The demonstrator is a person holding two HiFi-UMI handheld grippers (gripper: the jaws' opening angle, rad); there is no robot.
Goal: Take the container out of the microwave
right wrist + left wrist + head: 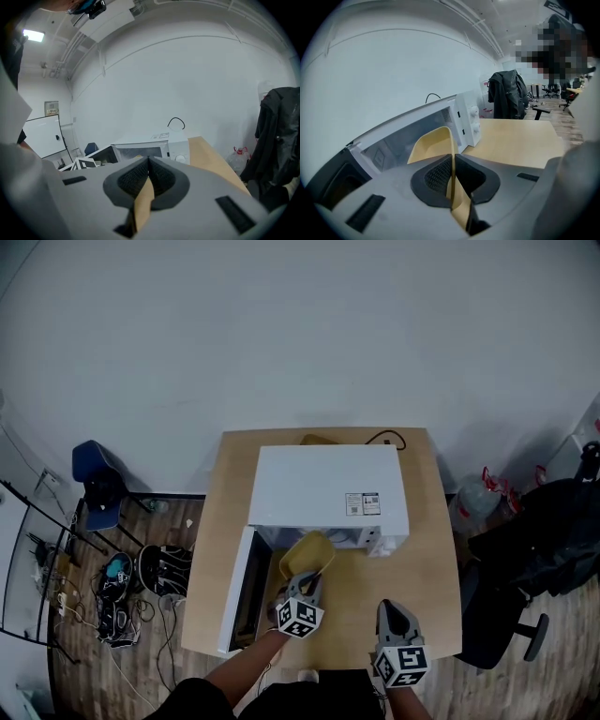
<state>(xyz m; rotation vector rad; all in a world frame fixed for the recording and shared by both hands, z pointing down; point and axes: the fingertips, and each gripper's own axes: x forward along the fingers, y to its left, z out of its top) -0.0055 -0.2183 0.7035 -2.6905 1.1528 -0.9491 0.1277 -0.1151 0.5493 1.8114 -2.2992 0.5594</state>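
1. The left claw is nearly shut, its pads pinching the thin side wall of the yellow container.
2. The container is tilted in the claw's grip at the open front of the white microwave. In the head view most of it is out over the desk.
3. The microwave door stands swung open to the left.
4. The right claw has its tips together with nothing between them. It hangs over the desk's near edge, to the right of the left claw and apart from the container.
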